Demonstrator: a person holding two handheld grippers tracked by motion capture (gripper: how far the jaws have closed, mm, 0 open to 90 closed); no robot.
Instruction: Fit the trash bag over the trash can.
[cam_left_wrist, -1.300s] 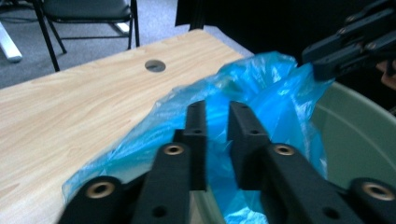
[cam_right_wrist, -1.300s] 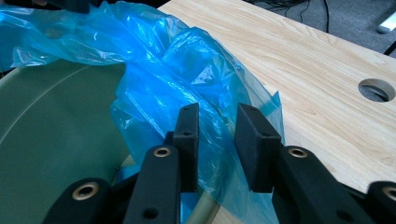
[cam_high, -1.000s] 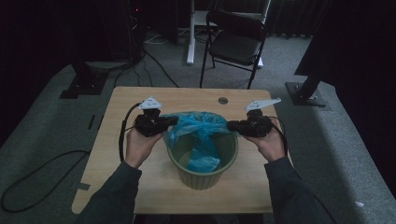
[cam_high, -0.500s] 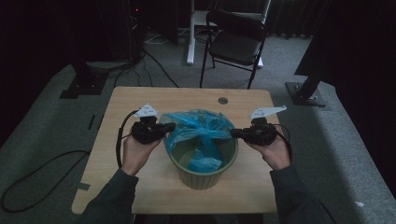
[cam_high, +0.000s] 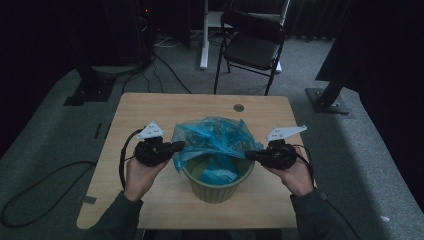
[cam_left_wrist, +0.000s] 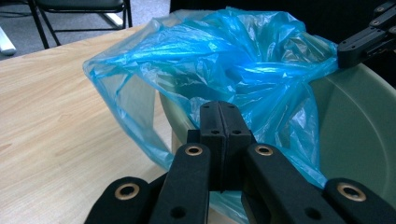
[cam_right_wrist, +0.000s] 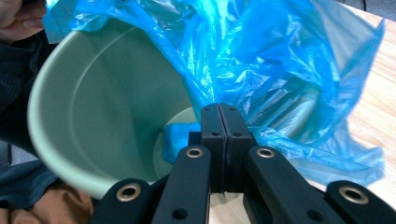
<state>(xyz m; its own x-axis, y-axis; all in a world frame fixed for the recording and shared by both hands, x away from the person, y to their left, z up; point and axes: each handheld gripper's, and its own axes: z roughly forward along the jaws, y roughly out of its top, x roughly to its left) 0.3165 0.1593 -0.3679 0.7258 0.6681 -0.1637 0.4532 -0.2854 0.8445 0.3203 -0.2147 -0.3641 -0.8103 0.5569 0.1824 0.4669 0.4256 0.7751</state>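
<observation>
My left gripper (cam_high: 176, 146) is clamped on the blue bag (cam_high: 215, 140) at the bin's left rim; right gripper (cam_high: 248, 155) pinches the bag's opposite edge. Green bin (cam_high: 215, 187) sits mid-table (cam_high: 150, 107) (bag partly inside, film stretched between both jaws).

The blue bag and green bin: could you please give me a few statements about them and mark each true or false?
1. Both grippers are shut on the blue plastic bag. True: the left gripper and the right gripper each pinch its film.
2. The green bin lies on its side. False: it stands upright on the wooden table.
3. The bag is fully folded over the rim all round. False: the near rim is bare.
4. A black chair stands beyond the table. True.
</observation>
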